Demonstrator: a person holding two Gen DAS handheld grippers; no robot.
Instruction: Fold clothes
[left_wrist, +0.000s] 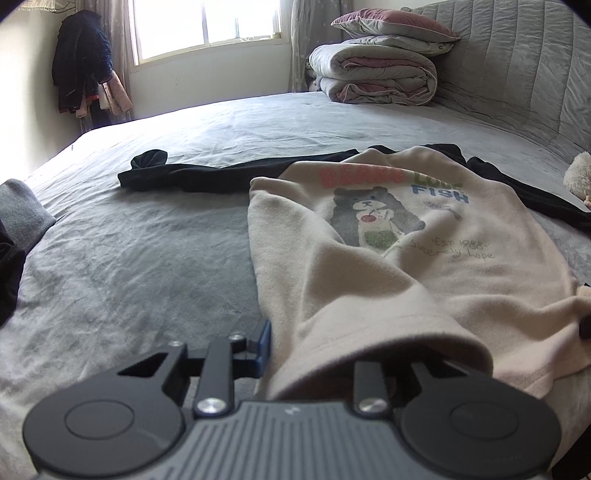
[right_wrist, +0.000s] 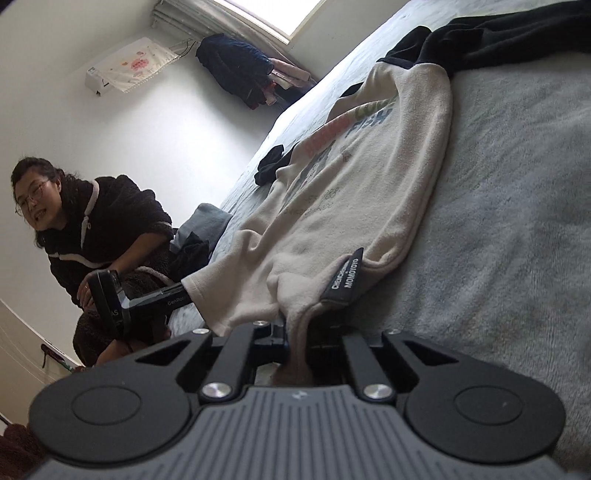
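A cream sweatshirt (left_wrist: 406, 258) with a bear print and black sleeves (left_wrist: 192, 177) lies front up on the grey bed (left_wrist: 129, 258). Its hem is raised toward both cameras. My left gripper (left_wrist: 295, 350) is shut on one hem corner; cloth drapes over its right finger and only the blue left pad (left_wrist: 264, 343) shows. In the right wrist view, my right gripper (right_wrist: 297, 339) is shut on the other hem corner of the sweatshirt (right_wrist: 369, 166), next to a black label (right_wrist: 345, 277). The left gripper (right_wrist: 177, 295) shows there too, pinching the hem off the bed's edge.
Folded quilts with a pillow on top (left_wrist: 373, 70) sit at the grey headboard. A plush toy (left_wrist: 580, 177) lies at the right edge and a grey garment (left_wrist: 22, 210) at the left. Clothes hang in the corner (left_wrist: 81, 62). A person (right_wrist: 92, 229) crouches beside the bed.
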